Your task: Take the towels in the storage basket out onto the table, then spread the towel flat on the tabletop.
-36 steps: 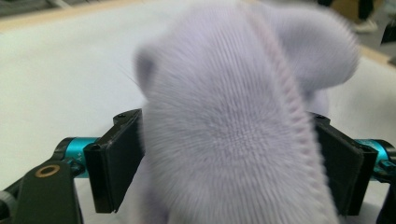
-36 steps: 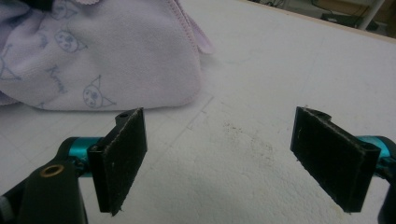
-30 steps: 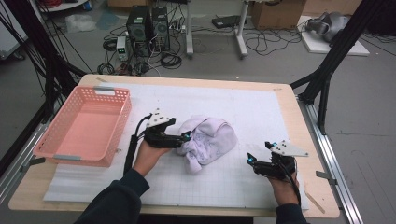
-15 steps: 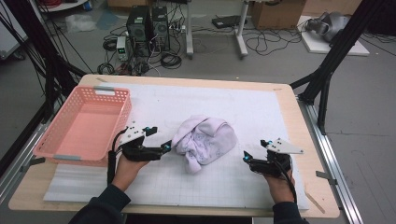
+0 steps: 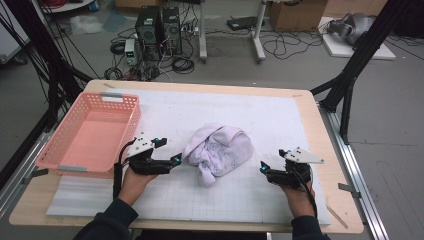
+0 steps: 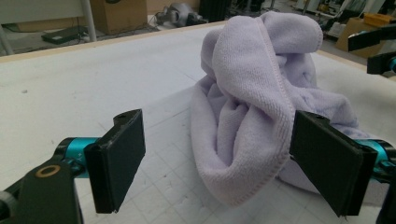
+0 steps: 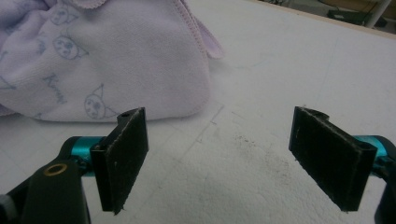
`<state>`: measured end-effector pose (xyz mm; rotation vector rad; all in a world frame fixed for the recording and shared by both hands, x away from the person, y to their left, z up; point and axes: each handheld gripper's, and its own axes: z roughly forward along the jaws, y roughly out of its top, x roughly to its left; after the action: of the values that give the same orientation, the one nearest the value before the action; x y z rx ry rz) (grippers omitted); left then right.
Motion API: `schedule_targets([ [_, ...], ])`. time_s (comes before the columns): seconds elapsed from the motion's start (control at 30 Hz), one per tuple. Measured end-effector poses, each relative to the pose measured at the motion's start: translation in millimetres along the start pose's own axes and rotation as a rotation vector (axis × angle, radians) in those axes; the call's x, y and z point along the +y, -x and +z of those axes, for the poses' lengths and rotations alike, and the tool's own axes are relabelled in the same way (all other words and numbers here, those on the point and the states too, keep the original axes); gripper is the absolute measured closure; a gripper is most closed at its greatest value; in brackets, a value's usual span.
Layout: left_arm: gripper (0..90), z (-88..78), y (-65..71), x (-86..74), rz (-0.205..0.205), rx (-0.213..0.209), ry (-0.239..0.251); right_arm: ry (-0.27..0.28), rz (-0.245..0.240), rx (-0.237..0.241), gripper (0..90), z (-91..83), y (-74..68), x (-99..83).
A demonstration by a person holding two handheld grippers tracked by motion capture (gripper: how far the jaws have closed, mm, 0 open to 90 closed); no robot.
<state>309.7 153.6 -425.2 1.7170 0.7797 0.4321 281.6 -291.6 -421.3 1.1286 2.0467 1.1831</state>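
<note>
A crumpled lilac towel (image 5: 218, 150) with small cat prints lies in a heap at the middle of the white mat. My left gripper (image 5: 176, 161) rests on the mat just left of the towel, pointing at it. In the left gripper view its jaws (image 6: 222, 163) stand wide open and a fold of the towel (image 6: 252, 107) bulges close in front of them, nothing gripped. My right gripper (image 5: 262, 169) sits low to the right of the towel, a short gap away. Its jaws (image 7: 224, 158) are open over bare mat, with the towel (image 7: 116, 60) ahead to the left.
A pink plastic basket (image 5: 66, 161) stands on the left part of the table, close beside my left hand. The white gridded mat (image 5: 280, 115) covers most of the wooden table. Computers and cables lie on the floor beyond the far edge.
My left gripper has drawn back from the towel, leftwards and toward the person, and now rests beside it. The right gripper has shifted only slightly left. The towel lies as before.
</note>
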Motion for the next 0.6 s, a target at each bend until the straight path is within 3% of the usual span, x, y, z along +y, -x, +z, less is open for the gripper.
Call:
schedule_targets([
  [0.13, 18.7, -2.0, -4.1, -1.1, -0.017, 0.011, 0.004, 0.008, -0.008, 0.002, 18.6, -1.5, -1.1, 0.8],
  [0.37, 18.7, -2.6, -3.8, -2.3, -0.01, 0.009, 0.001, 0.002, -0.007, 0.0, 18.6, -3.4, -4.0, 1.8],
  [0.6, 20.4, -6.6, -5.8, -1.6, -0.027, -0.016, 0.004, 0.017, -0.001, 0.018, 19.0, -6.6, -8.8, 7.0],
])
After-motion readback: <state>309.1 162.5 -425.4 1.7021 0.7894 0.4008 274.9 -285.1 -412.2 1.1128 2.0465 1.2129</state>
